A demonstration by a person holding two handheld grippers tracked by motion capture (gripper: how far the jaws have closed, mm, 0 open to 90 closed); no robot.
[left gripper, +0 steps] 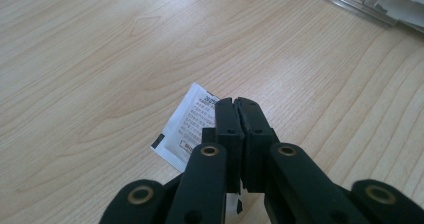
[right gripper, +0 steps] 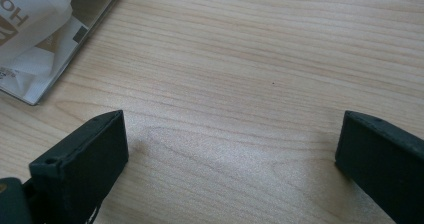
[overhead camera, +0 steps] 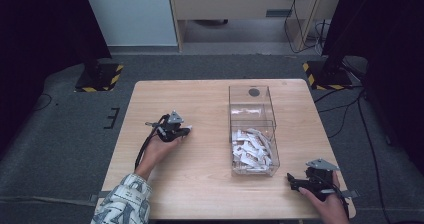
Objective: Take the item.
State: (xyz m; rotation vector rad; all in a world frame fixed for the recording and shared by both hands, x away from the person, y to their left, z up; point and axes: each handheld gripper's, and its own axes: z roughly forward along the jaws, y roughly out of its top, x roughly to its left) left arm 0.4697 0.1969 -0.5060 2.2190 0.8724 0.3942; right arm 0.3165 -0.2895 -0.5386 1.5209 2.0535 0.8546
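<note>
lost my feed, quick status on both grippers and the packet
Left gripper shut on white packet, low over table. Right gripper open, nothing between jaws. Clear box of packets apart, nothing in the way.

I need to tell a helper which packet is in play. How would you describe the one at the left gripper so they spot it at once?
Start at the wooden table and its clear plastic box of white packets. Look left to the left gripper: its shut jaws pinch a small white sachet with printed text. It is apart from the box, over bare wood.

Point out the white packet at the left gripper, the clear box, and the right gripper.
white packet (left gripper: 187, 129), left gripper view, its printed face.
clear box (overhead camera: 252, 90), high view, far rim.
right gripper (right gripper: 232, 159), right gripper view, midway between its open jaws.
</note>
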